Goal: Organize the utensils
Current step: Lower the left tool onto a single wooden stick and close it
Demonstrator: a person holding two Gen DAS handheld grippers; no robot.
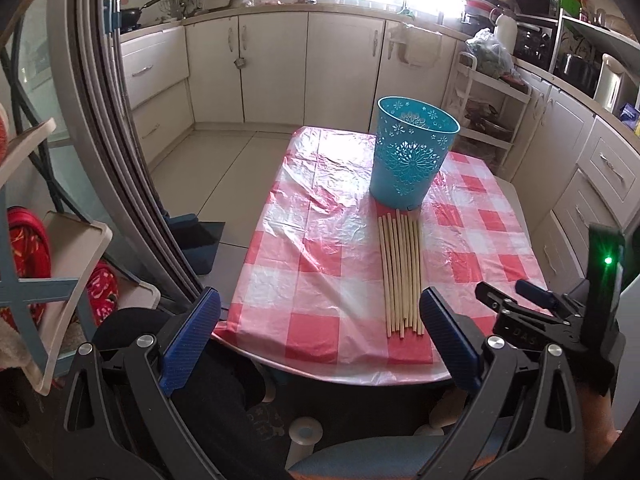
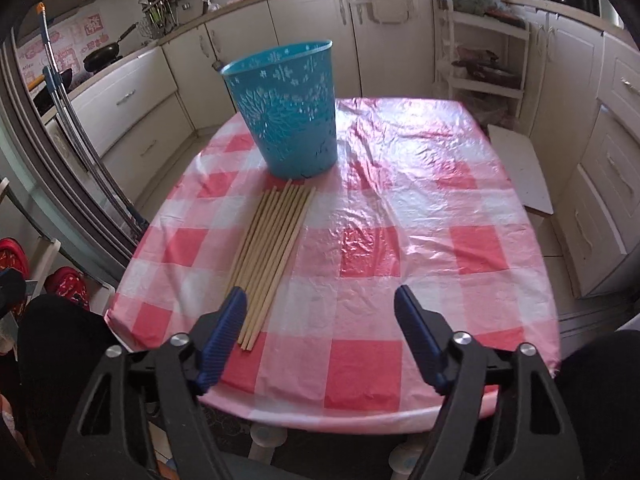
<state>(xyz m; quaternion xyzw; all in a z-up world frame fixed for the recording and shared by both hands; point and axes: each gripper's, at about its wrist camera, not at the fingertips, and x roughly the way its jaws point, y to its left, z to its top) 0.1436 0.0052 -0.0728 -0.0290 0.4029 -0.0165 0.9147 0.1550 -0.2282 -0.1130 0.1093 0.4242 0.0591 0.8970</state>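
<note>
Several wooden chopsticks (image 1: 402,274) lie side by side on the red-and-white checked tablecloth (image 1: 312,248), running from the near edge toward a blue perforated plastic bin (image 1: 412,156) that stands upright behind them. The chopsticks (image 2: 272,256) and the bin (image 2: 290,110) also show in the right wrist view. My left gripper (image 1: 320,308) is open and empty, hovering at the table's near-left edge, left of the chopsticks. My right gripper (image 2: 320,304) is open and empty, just right of the chopsticks' near ends; it also shows in the left wrist view (image 1: 516,292).
The table (image 2: 420,208) stands in a kitchen with cream cabinets (image 1: 272,64) behind and to the right. A white shelf cart (image 2: 484,56) stands past the far right corner. A sliding door frame (image 1: 108,140) is on the left. My knees (image 2: 56,340) are under the near edge.
</note>
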